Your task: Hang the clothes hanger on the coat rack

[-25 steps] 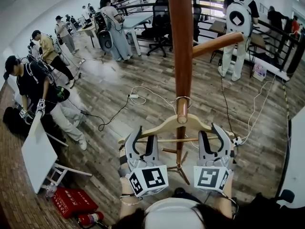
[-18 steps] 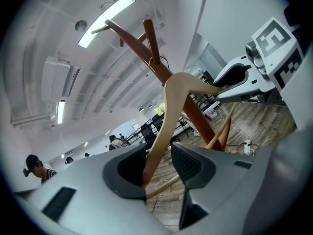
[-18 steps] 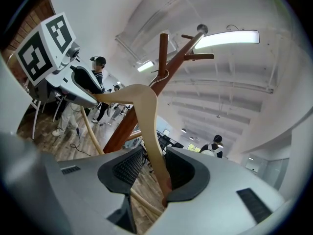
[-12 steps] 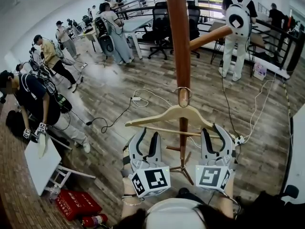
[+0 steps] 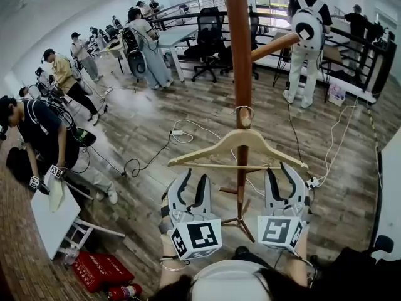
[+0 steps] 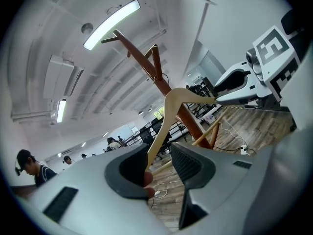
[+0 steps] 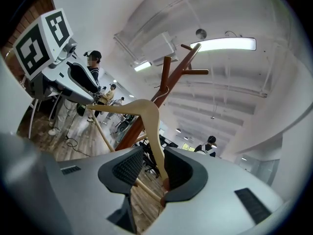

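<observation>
The pale wooden hanger (image 5: 238,144) hangs by its wire hook on the brown coat rack (image 5: 239,55), level and just ahead of both grippers. My left gripper (image 5: 191,182) is open just below the hanger's left arm. My right gripper (image 5: 280,175) is open under the right arm. In the left gripper view the hanger (image 6: 168,116) runs up from between the spread jaws of the left gripper (image 6: 161,168) towards the coat rack (image 6: 146,67), unclamped. In the right gripper view the hanger (image 7: 149,116) likewise passes loosely through the right gripper (image 7: 149,170).
The rack's feet (image 5: 241,221) stand on the wood floor right in front of me. Cables (image 5: 182,130) trail across the floor. A white board (image 5: 50,205) and a red case (image 5: 97,265) lie at left. Several people and office chairs (image 5: 210,39) are farther back.
The hanger has gone up along the pole and now sits above the fingertips; a second ago both grippers overlapped its ends. The grippers have stayed low.
</observation>
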Available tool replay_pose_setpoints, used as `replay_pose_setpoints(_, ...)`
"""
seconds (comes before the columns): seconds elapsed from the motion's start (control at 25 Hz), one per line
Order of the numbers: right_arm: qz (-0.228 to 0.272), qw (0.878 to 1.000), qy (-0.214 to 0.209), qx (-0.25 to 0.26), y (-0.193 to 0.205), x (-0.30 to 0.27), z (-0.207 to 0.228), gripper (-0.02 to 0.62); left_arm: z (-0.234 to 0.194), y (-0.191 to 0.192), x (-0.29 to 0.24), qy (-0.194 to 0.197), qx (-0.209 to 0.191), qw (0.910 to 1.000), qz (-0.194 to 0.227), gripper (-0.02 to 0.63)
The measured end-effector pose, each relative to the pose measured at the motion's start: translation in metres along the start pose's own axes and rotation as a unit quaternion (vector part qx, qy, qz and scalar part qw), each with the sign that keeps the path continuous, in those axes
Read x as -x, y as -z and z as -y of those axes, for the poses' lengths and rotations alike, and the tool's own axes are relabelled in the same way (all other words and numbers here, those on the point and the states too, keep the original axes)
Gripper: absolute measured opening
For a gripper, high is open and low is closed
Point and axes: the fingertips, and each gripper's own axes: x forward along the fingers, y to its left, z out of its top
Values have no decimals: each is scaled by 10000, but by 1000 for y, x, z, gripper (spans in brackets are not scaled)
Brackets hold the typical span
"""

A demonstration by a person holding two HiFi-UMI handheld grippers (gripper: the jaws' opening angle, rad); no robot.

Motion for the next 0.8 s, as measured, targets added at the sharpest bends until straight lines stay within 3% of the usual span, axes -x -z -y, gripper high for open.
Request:
replay_pose_setpoints(0.16,-74,9999,25,-78,-15,8,1,147,-10,-4,10,97,147,9998,25,149)
replay_pose_setpoints(0.8,-42,9992,-90,-377,-6,75,-40,100,18,19,70,281,723,9968,165,78)
